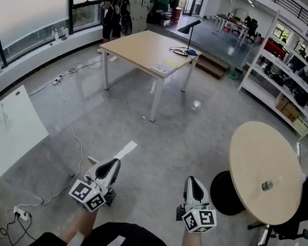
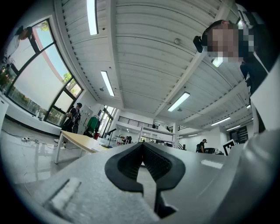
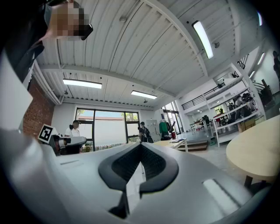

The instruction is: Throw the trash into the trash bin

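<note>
A small pale piece of trash lies on the grey floor ahead, past the corner of the rectangular wooden table. A clear bottle rests on the round table at the right. I cannot make out a trash bin in any view. My left gripper and right gripper are held low in front of me, side by side, pointing forward. The left gripper shows its jaws together with nothing between them. The right gripper is likewise shut and empty.
A white paper strip lies on the floor just ahead of the left gripper. A white board, cables and a power strip are at the left. Black chairs stand by the round table, shelves at the back right. A person stands by the windows.
</note>
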`<state>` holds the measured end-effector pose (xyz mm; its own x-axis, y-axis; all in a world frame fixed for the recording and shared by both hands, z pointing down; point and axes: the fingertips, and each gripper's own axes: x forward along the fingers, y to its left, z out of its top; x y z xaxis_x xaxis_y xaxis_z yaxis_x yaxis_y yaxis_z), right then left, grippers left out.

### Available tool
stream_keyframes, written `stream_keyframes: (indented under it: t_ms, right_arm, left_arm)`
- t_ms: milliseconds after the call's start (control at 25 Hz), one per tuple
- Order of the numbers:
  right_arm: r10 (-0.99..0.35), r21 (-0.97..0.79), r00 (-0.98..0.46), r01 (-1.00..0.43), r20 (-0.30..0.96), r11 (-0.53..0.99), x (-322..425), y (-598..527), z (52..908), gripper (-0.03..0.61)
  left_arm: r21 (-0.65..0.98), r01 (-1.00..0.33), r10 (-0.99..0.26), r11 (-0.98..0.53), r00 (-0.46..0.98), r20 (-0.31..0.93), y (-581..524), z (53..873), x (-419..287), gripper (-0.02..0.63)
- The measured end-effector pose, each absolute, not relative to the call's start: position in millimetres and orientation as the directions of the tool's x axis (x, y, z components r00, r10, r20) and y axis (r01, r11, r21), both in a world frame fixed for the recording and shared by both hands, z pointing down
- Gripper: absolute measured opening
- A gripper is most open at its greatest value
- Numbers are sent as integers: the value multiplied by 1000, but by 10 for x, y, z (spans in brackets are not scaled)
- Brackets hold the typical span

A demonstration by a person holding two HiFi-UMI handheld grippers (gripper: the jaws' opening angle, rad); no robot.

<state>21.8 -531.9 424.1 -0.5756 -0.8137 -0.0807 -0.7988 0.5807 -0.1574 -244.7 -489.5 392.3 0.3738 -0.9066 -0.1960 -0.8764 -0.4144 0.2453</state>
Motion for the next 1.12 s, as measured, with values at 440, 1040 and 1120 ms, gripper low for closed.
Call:
stream_keyframes:
  t_ms: [440,1040,1120]
  right_arm:
    - [-824,-160,-560,-809,-84,566,323,-5238,4225,5]
    - [-881,-166,-464,-865,-95,474,969,-4993,4227,5]
    - [-900,-177,-424,-883,-97,435,1228,-4922,4220,5]
  left_arm:
    - [237,-864,-892,-445,405,-199,-4881,3866,-2343,5]
    - [243,-798,-833,-551,514,-203,-4960,3864,-1690,5]
    - [242,-775,-812,-583,546,-208,-4965,3843,-1456,5]
